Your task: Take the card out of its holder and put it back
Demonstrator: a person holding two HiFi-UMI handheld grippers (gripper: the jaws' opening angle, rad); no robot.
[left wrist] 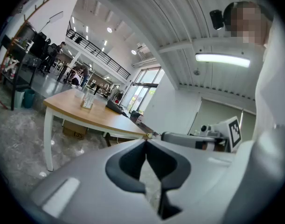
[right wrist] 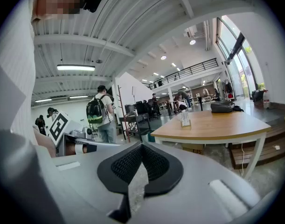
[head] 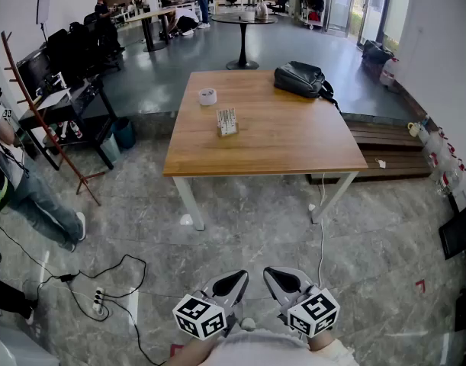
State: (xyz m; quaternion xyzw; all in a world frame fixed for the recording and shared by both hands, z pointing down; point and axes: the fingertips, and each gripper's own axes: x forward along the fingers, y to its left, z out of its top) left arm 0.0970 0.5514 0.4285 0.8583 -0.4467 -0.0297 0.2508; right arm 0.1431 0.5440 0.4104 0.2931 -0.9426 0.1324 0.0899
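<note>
A clear card holder (head: 227,122) with a card in it stands upright near the middle left of the wooden table (head: 294,147), well ahead of me across the floor. Both grippers hang low by the person's body, far from the table. My left gripper (head: 231,282) is shut with nothing between its jaws, and so is my right gripper (head: 283,280). In the left gripper view the jaw tips (left wrist: 145,142) meet, and the holder (left wrist: 87,100) is small and distant. In the right gripper view the gripper (right wrist: 142,145) is shut and the holder (right wrist: 184,119) stands far off on the table (right wrist: 221,125).
A tape roll (head: 208,96) and a black bag (head: 301,78) lie on the table. A wooden coat rack (head: 42,120) and a person (head: 23,185) are at the left. Cables and a power strip (head: 98,300) lie on the floor. A low wooden platform (head: 385,147) is at the right.
</note>
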